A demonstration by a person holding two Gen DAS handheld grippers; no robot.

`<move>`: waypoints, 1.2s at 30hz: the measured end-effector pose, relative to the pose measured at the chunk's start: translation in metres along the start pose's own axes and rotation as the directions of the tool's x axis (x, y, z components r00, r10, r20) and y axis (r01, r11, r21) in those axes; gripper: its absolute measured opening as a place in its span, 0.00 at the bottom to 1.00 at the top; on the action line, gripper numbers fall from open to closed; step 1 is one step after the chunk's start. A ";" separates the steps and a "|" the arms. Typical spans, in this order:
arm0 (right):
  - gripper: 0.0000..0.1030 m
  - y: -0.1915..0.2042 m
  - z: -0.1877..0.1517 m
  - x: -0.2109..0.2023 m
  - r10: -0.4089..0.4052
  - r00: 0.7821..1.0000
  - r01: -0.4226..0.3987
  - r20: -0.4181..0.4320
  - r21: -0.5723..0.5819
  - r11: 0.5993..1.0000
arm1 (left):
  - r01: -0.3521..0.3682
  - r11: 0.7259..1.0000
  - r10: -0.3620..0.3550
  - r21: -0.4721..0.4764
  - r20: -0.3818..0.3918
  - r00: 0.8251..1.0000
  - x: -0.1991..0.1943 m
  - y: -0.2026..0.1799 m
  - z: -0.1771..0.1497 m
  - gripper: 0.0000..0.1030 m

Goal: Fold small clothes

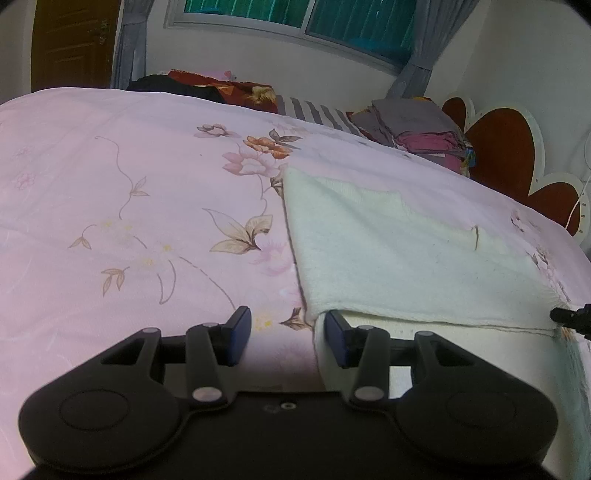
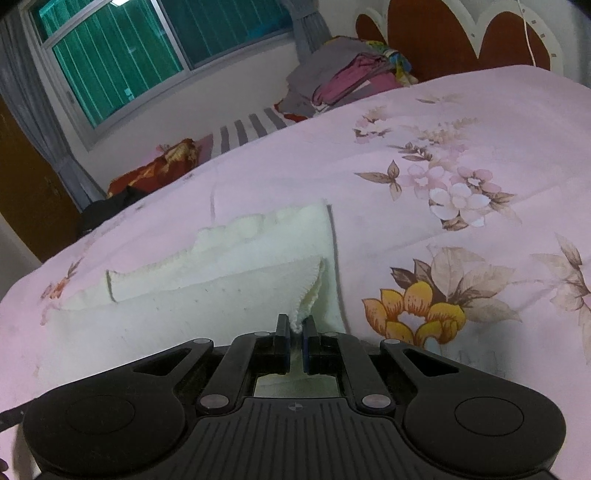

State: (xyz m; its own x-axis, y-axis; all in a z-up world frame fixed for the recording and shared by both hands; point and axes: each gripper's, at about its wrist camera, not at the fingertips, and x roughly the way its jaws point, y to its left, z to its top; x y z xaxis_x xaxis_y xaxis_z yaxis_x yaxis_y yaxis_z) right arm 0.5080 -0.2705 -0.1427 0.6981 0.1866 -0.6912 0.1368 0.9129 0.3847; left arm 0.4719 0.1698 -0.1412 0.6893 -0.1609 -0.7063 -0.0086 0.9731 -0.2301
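Note:
A small white knitted garment (image 1: 406, 258) lies on the pink floral bedspread (image 1: 129, 184), with one layer lying over another. My left gripper (image 1: 288, 325) is open, low over the bed; its right finger sits at the garment's near left corner, nothing between the pads. In the right wrist view the same garment (image 2: 207, 280) lies spread to the left. My right gripper (image 2: 295, 326) is shut on the garment's near right corner, which is lifted and bunched between the pads. The tip of the right gripper (image 1: 570, 316) shows at the right edge of the left wrist view.
A stack of folded grey and pink clothes (image 1: 424, 129) lies near the red heart-shaped headboard (image 1: 506, 147). A red patterned cloth (image 1: 221, 86) and a dark garment lie at the bed's far side under the window (image 1: 295, 14). A wooden door (image 1: 74, 40) stands at far left.

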 end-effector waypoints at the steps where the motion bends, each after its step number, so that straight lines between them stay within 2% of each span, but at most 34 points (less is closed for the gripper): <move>1: 0.05 -0.001 -0.001 0.001 -0.005 1.000 0.005 -0.004 0.001 1.000 | 0.001 1.000 -0.001 0.001 -0.001 1.000 0.000 0.000 0.000 0.43; 3: 0.05 -0.002 -0.001 0.004 -0.058 0.998 0.058 -0.017 -0.003 0.998 | 0.003 1.000 -0.003 0.008 -0.009 1.000 0.000 0.001 0.001 0.44; 5: 0.05 -0.003 0.003 -0.004 -0.104 0.994 0.104 0.017 0.010 0.995 | 0.014 1.000 -0.014 0.001 -0.017 1.000 -0.005 0.002 0.002 0.53; 7: 0.05 -0.003 0.005 -0.018 -0.098 0.993 0.098 0.058 0.013 0.995 | 0.002 1.000 -0.003 0.012 0.038 0.999 -0.020 -0.004 0.002 0.53; 9: 0.05 0.002 0.007 -0.029 -0.067 0.994 0.068 0.089 -0.012 0.998 | 0.014 0.998 -0.021 0.068 0.104 0.994 -0.030 -0.022 0.006 0.53; 10: 0.05 0.009 0.006 -0.031 -0.044 0.995 0.048 0.091 -0.048 0.998 | 0.029 0.996 -0.039 0.088 0.114 0.993 -0.030 -0.030 0.008 0.53; 12: 0.05 0.026 0.004 -0.025 -0.001 0.998 0.009 0.067 -0.113 0.994 | 0.069 0.989 -0.082 0.133 0.096 0.992 -0.018 -0.049 0.013 0.55; 14: 0.05 0.041 -0.002 -0.013 0.038 0.999 -0.034 0.025 -0.155 0.987 | 0.080 0.988 -0.086 0.136 0.044 0.995 0.003 -0.058 0.013 0.55; 16: 0.05 0.051 -0.010 0.001 0.030 0.999 -0.034 -0.020 -0.187 0.982 | 0.080 0.992 -0.080 0.096 -0.009 0.997 0.021 -0.051 0.009 0.55; 18: 0.05 0.046 -0.015 0.014 -0.006 0.998 -0.006 -0.068 -0.187 0.982 | 0.109 0.989 -0.109 0.098 -0.002 0.994 0.019 -0.046 0.007 0.56; 20: 0.05 0.036 -0.011 0.012 -0.017 0.997 0.004 -0.074 -0.172 0.985 | 0.122 0.986 -0.121 0.110 -0.013 0.993 0.015 -0.045 0.009 0.58; 23: 0.05 0.030 -0.001 0.007 -0.015 0.999 0.008 -0.043 -0.163 0.987 | 0.138 0.987 -0.138 0.083 -0.004 0.990 0.023 -0.047 0.021 0.70; 26: 0.05 0.032 0.014 0.022 0.007 0.999 -0.013 -0.042 -0.131 0.991 | 0.135 0.984 -0.136 0.118 0.000 0.991 0.044 -0.066 0.038 0.70; 29: 0.05 0.044 0.022 0.039 0.029 0.998 -0.037 -0.047 -0.171 0.985 | 0.131 0.980 -0.131 0.151 -0.012 0.991 0.064 -0.070 0.047 0.69; 31: 0.05 0.041 0.026 0.049 -0.036 0.998 0.025 -0.058 -0.184 0.983 | 0.132 0.978 -0.132 0.159 -0.015 0.991 0.067 -0.061 0.048 0.67; 32: 0.05 0.035 0.029 0.050 -0.092 0.995 0.082 -0.047 -0.184 0.979 | 0.134 0.978 -0.133 0.162 -0.017 0.991 0.063 -0.059 0.050 0.66; 34: 0.05 0.027 0.036 0.045 -0.182 0.983 0.176 -0.022 -0.179 0.968 | 0.126 0.978 -0.128 0.168 0.003 0.992 0.056 -0.056 0.054 0.70; 35: 0.05 0.025 0.038 0.041 -0.183 0.983 0.179 -0.006 -0.180 0.967 | 0.133 0.976 -0.138 0.171 0.018 0.990 0.055 -0.055 0.058 0.73; 36: 0.05 0.025 0.040 0.038 -0.146 0.989 0.145 0.009 -0.175 0.974 | 0.130 0.974 -0.138 0.184 0.029 0.990 0.058 -0.056 0.062 0.74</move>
State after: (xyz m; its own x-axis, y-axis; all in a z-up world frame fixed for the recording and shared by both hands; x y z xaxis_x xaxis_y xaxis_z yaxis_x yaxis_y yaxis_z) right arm 0.5658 -0.2555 -0.1346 0.6770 0.0483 -0.7344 0.1117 0.9796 0.1674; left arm 0.5578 0.1159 -0.1279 0.7049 -0.2886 -0.6479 0.2148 0.9574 -0.1927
